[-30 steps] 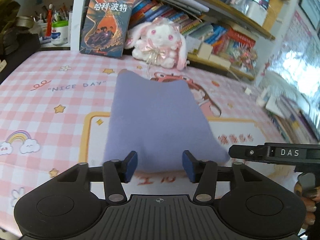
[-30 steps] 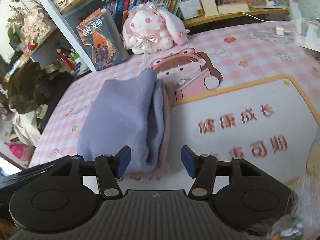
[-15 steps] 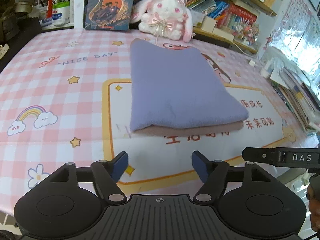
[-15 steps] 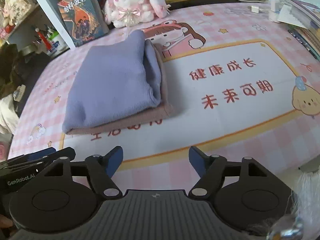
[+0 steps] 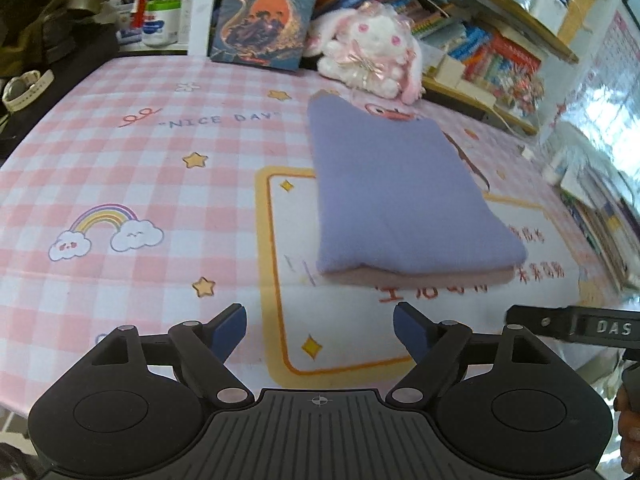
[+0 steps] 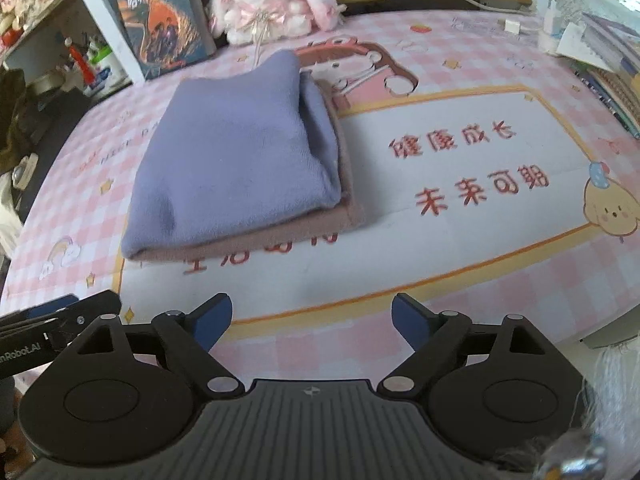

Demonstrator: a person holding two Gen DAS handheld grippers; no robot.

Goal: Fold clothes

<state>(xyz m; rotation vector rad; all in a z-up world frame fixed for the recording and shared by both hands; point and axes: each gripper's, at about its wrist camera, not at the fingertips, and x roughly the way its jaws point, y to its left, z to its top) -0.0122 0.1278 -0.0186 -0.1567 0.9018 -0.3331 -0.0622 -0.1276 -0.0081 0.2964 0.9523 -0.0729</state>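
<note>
A folded garment, lilac on top with a dusty pink layer beneath, lies flat on the pink checked table in the left wrist view (image 5: 400,200) and the right wrist view (image 6: 236,160). My left gripper (image 5: 320,330) is open and empty, held back from the garment's near edge. My right gripper (image 6: 312,322) is open and empty, also short of the garment, near the table's front edge. The right gripper's body shows at the right of the left wrist view (image 5: 576,326).
A white and pink plush rabbit (image 5: 368,48) and an upright book (image 5: 264,12) stand at the table's back edge. Bookshelves (image 5: 480,40) run behind. Papers and books (image 6: 600,52) lie at the right. Dark items sit off the left edge (image 5: 40,40).
Both grippers have pulled back from the garment towards the table's front edge and opened wider. The folded garment lies where it was left.
</note>
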